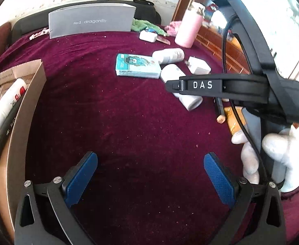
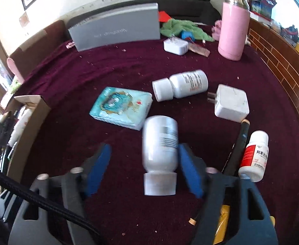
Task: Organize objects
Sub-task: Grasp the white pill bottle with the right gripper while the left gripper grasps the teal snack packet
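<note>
1. My right hand-held gripper (image 2: 144,163) straddles a white pill bottle (image 2: 159,149) lying on the maroon counter (image 2: 112,69), cap toward me. The right pad looks to be against the bottle's side; the left pad stands clear of it, so I read the jaws as not yet clamped on it.
2. Just beyond it lie a pale blue tissue pack (image 2: 122,108), a second white bottle (image 2: 180,85) on its side and a white charger (image 2: 231,104). A red-labelled bottle (image 2: 253,157) and a dark pen (image 2: 240,143) sit close to my right.
3. Farther back stand a pink flask (image 2: 234,28), another white plug (image 2: 175,45), a green cloth (image 2: 182,28) and a grey box (image 2: 116,28).
4. My left hand-held gripper (image 1: 150,177) hangs with its jaws wide apart over bare cloth, holding nothing, beside the cardboard box (image 1: 27,106).
5. That box already holds a white tube (image 1: 6,108) and a dark item I cannot make out, so I judge sorting has begun. Most things are still loose on the counter; the bulk of the job is left.
</note>
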`<action>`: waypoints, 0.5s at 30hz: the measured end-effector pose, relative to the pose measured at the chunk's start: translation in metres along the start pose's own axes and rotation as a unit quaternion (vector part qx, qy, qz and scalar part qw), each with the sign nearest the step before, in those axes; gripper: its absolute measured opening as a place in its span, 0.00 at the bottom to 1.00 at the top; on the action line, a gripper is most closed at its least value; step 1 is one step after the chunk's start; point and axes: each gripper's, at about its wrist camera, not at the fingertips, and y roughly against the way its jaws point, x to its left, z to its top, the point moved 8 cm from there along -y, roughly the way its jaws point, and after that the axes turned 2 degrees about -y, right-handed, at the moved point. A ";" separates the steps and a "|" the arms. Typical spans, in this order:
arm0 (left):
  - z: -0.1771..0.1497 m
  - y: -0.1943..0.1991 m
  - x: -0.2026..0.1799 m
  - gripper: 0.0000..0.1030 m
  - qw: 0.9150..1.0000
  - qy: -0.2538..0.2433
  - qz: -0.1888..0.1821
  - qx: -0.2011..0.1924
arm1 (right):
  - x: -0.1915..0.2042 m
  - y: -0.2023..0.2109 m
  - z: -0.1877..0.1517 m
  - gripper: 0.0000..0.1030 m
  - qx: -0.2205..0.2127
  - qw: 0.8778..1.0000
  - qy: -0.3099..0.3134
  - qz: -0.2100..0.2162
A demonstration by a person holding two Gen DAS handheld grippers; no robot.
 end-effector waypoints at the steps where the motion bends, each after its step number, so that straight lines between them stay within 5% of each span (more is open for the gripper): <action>1: 0.000 -0.001 -0.001 0.98 1.000 -0.007 0.004 0.009 | -0.003 -0.004 -0.001 0.31 0.010 1.000 -0.009 0.005; 4: 0.006 0.006 -0.009 0.97 0.999 -0.014 -0.019 0.023 | -0.016 0.001 -0.002 0.31 0.010 0.999 -0.039 0.024; 10: 0.074 0.020 -0.002 0.97 0.991 -0.107 0.081 -0.027 | -0.037 0.013 -0.017 0.31 0.015 0.992 -0.098 0.083; 12: 0.100 0.005 0.009 0.97 0.990 -0.103 0.095 -0.022 | -0.044 0.019 -0.019 0.31 0.012 0.989 -0.115 0.094; 15: 0.126 -0.017 0.027 0.97 0.997 -0.040 0.069 -0.025 | -0.050 0.022 -0.020 0.31 0.009 0.985 -0.133 0.108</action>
